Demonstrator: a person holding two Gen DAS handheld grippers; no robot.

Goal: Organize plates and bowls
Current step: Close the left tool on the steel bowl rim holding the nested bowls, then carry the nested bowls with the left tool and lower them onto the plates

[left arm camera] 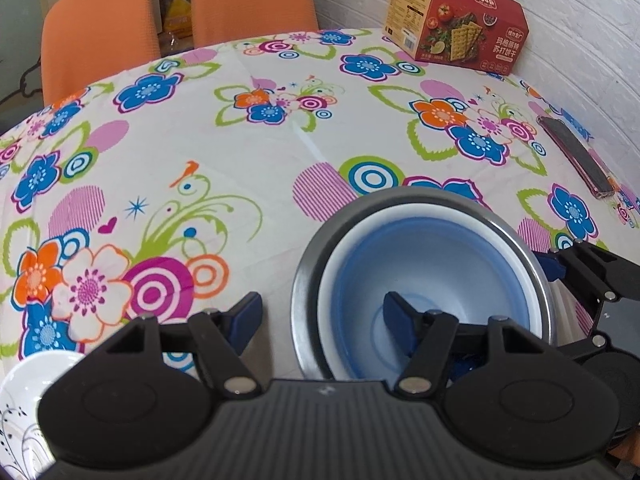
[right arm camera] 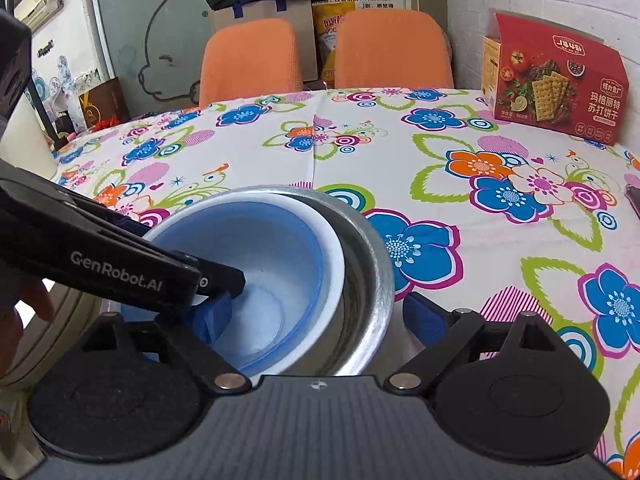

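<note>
A blue-and-white bowl (left arm camera: pixel 432 256) (right arm camera: pixel 280 264) sits nested in a steel bowl (left arm camera: pixel 516 236) (right arm camera: pixel 372 256) on the flowered tablecloth. My left gripper (left arm camera: pixel 322 314) is open and straddles the near left rim, with one pad inside the blue bowl and the other outside the steel bowl. My right gripper (right arm camera: pixel 320 316) is open too and straddles the right rim. Each wrist view also shows the other gripper at the bowls. A white plate (left arm camera: pixel 24 400) with black scrollwork lies at the lower left of the left wrist view.
A red cracker box (left arm camera: pixel 460 24) (right arm camera: pixel 556 84) stands at the far right by the white brick wall. A dark phone (left arm camera: pixel 576 156) lies near the right table edge. Two orange chairs (left arm camera: pixel 100 28) (right arm camera: pixel 248 60) stand behind the table. A hand (right arm camera: pixel 20 316) shows at the left.
</note>
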